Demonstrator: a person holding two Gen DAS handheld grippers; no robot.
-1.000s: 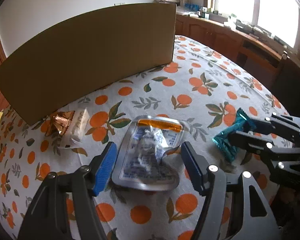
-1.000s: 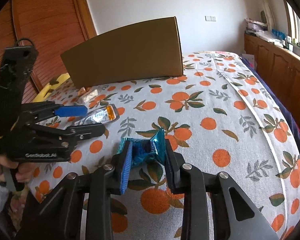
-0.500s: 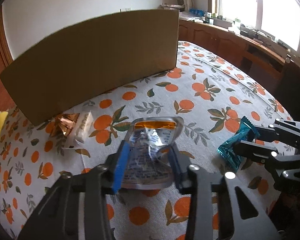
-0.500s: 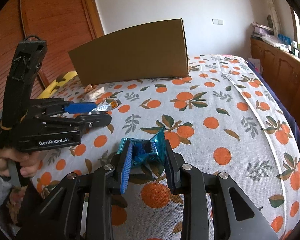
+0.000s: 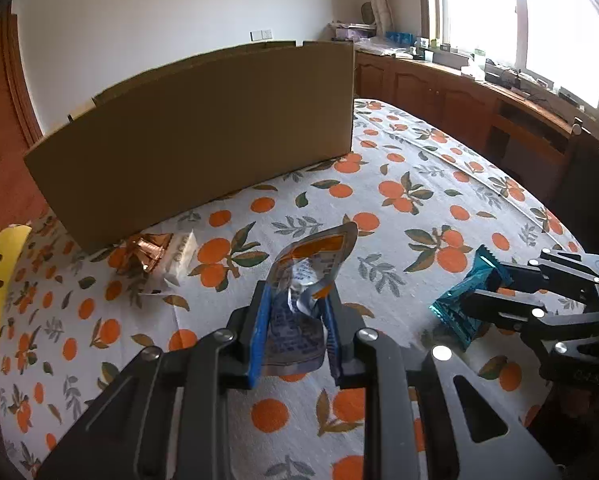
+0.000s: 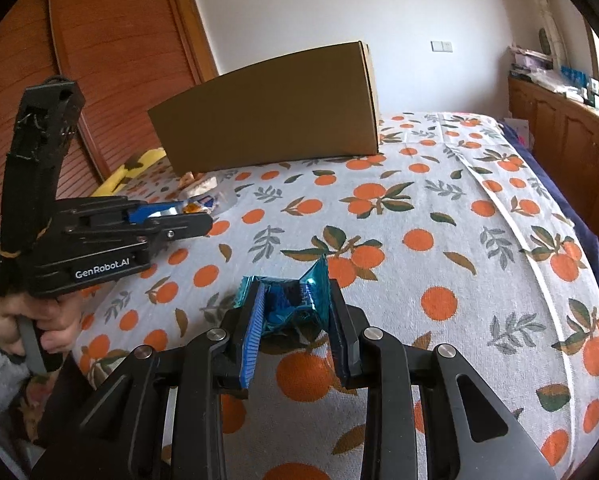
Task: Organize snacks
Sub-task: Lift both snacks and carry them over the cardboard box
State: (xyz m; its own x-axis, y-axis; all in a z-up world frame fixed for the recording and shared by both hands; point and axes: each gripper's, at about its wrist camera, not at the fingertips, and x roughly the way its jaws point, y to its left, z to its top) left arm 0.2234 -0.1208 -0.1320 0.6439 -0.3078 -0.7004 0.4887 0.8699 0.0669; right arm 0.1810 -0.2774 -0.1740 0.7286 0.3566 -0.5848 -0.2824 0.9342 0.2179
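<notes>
Between left gripper jaws, crumpled silver packet; teal wrapper pinched right

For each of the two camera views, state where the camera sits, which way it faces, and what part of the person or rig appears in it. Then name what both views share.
Left wrist: sits behind the left gripper, facing the cardboard box; its fingers pinch a silver pouch.
Right wrist: sits behind the right gripper, looking at the box's corner; its fingers pinch a teal packet; the person's left hand shows.
Shared: box, tablecloth, both grippers, both snacks.
</notes>
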